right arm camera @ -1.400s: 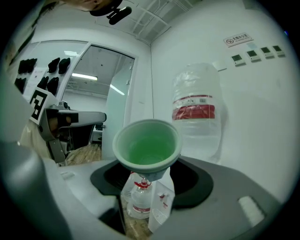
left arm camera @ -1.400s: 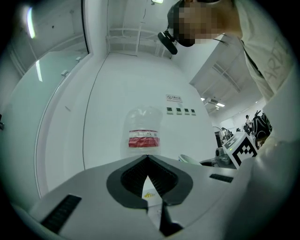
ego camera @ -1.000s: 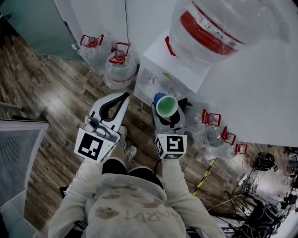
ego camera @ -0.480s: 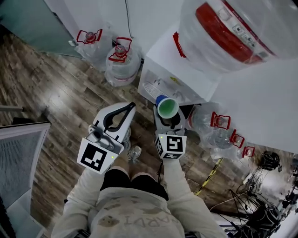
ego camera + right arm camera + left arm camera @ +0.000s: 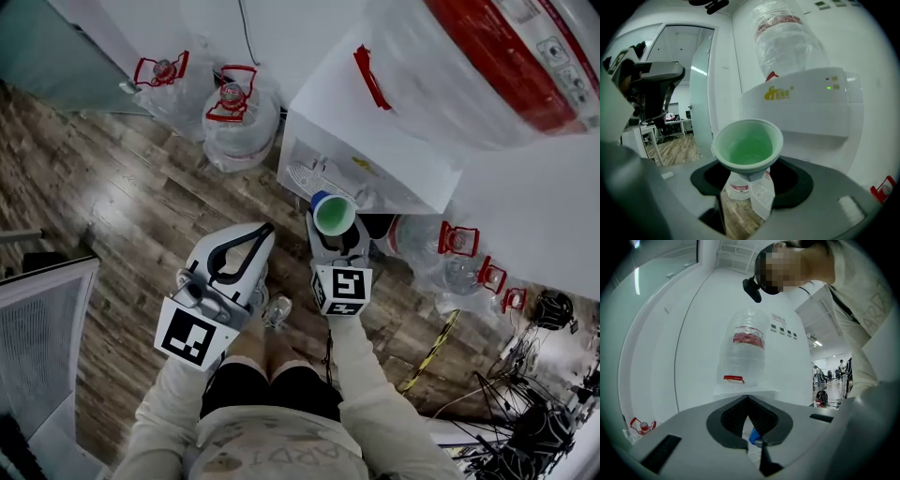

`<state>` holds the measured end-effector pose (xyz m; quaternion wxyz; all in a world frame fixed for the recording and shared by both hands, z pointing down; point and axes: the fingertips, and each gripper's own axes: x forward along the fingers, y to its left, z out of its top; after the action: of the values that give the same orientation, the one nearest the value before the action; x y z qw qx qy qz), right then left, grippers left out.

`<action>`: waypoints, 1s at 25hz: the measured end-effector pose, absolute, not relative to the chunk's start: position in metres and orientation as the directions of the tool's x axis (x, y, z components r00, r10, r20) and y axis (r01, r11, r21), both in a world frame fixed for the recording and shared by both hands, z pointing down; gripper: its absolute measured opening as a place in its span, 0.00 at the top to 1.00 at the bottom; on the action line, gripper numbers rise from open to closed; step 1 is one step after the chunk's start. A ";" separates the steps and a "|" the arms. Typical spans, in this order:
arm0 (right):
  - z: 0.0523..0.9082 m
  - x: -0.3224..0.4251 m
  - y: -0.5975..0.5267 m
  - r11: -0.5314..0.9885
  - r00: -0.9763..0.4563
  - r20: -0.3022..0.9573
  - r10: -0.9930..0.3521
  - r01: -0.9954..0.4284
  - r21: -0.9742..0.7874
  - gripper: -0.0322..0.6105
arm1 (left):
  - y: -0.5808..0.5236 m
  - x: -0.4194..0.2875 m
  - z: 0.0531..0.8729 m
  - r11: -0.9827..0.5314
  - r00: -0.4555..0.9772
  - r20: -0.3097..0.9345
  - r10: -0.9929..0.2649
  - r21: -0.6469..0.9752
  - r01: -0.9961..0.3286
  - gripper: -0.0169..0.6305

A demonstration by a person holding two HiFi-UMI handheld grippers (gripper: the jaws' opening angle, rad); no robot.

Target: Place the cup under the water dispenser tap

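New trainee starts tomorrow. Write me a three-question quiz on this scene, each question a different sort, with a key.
1. Multiple choice: the inside of the cup is A red, B green, C yellow.
2. True or false: the left gripper holds the cup.
3. Short answer: what stands on top of the water dispenser?

Key
1. B.
2. False: the right gripper holds it upright; the left gripper's jaws are shut on nothing.
3. A large clear water bottle with a red band.
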<state>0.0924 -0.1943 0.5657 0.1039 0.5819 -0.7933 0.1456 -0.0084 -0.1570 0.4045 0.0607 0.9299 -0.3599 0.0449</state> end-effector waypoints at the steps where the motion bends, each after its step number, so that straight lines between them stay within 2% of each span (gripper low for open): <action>1: 0.573 0.093 -0.196 0.279 -0.299 0.342 -0.891 -0.954 -0.108 0.53 | -0.158 -0.007 0.409 -0.738 0.741 0.131 -0.658 0.082 -0.670 0.97; 25: 0.720 0.103 -0.247 0.180 -0.210 0.458 -0.864 -0.978 -0.109 0.53 | -0.179 -0.032 0.500 -0.763 0.763 0.187 -0.619 0.088 -0.641 0.97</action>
<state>0.1027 -0.2470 0.7203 0.1481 0.6107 -0.7537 0.1924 -0.0316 -0.1785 0.4999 0.0735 0.9359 -0.3367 0.0733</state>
